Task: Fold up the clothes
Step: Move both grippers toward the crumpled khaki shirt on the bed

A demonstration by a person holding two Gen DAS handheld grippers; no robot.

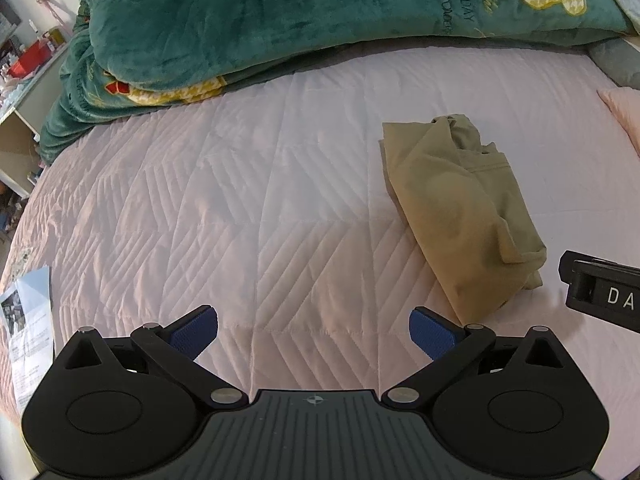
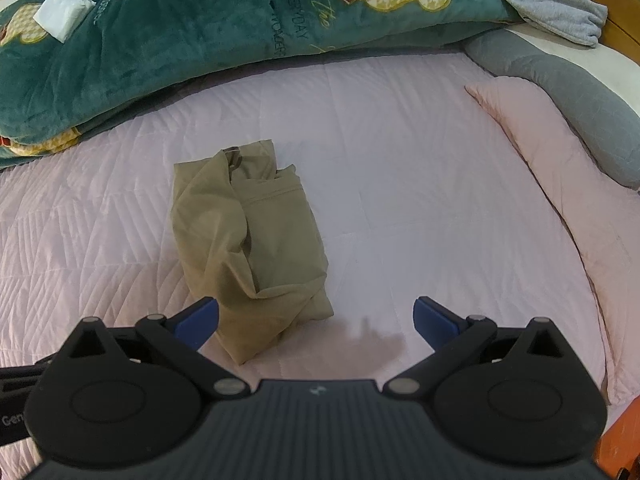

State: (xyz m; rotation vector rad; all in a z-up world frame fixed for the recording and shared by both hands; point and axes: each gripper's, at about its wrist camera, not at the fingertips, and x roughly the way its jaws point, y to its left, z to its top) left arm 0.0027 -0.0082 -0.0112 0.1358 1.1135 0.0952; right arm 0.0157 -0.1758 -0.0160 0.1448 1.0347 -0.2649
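A folded khaki garment (image 2: pixel 248 248) lies in a compact bundle on the pale pink quilted bed (image 2: pixel 400 168), in front of a heaped green plush blanket (image 2: pixel 180 28) printed with yellow bears. The left gripper (image 1: pixel 313 334) hovers over bare quilt with its blue-padded jaws spread wide and holding nothing, the garment off to its right. The right gripper (image 2: pixel 316 322) is likewise wide open and empty, its left finger (image 2: pixel 198 322) just beside the bundle's near corner; a pink pillow (image 2: pixel 560 200) and a grey bolster (image 2: pixel 560 88) line the bed's right side.
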